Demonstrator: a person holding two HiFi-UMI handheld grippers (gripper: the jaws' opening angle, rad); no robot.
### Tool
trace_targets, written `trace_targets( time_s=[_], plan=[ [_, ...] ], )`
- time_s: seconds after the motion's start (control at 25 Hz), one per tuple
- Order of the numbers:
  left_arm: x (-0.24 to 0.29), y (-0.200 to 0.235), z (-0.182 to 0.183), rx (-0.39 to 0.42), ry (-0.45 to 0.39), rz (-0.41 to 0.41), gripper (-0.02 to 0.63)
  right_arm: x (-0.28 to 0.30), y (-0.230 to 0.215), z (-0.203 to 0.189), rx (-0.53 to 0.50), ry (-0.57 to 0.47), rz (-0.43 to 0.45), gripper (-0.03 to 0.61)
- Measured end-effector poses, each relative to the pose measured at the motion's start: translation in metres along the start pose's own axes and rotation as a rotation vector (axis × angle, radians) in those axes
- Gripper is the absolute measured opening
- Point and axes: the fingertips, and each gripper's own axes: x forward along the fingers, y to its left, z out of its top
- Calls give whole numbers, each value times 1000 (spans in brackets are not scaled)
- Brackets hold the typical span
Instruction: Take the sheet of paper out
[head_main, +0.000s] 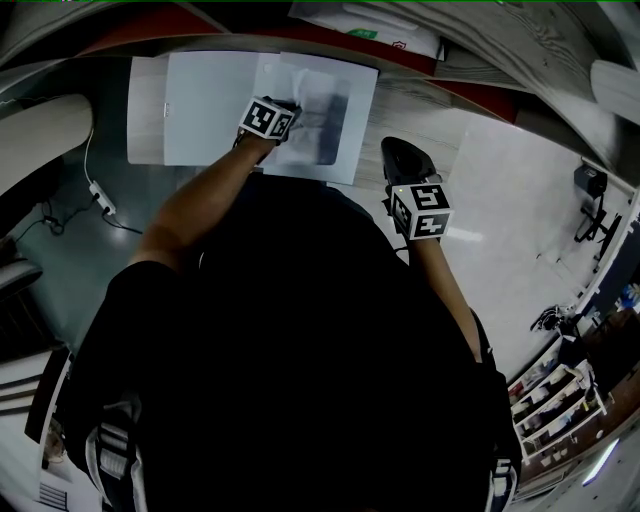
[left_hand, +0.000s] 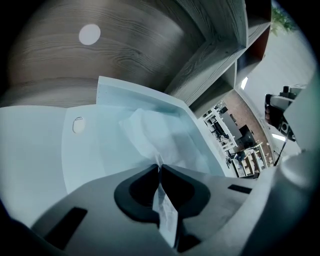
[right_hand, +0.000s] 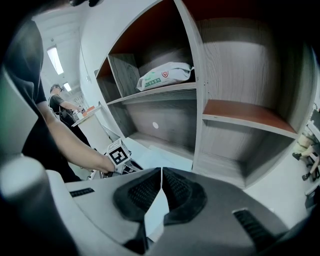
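Near right, the right hand-held gripper (right_hand: 161, 170) hangs back, jaws together on nothing. Further in, the left hand-held gripper (left_hand: 160, 167) is clamped on the near edge of the thin white crinkled sheet of paper (left_hand: 145, 131). Most of it looks tucked in the clear pale-blue plastic sleeve (left_hand: 95, 150), lying in the bottom bay of the far grey wood-grain shelf unit (right_hand: 198, 100). Grip made, I'd say; the pull-out is all to come.
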Motion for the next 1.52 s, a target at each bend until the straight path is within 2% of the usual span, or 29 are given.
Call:
trace_targets(
  time_s=[0.76, 1.0, 1.52],
  plan=[
    [-27, 13, 4, -10, -23, 5, 35, 3, 5, 13, -7, -31, 11, 17],
    [-38, 23, 2, -39, -29, 23, 35, 3, 4, 14, -5, -36, 12, 17],
    [-69, 38, -1, -41, -45, 51, 35, 3, 5, 19, -16, -50, 20, 17]
  ],
)
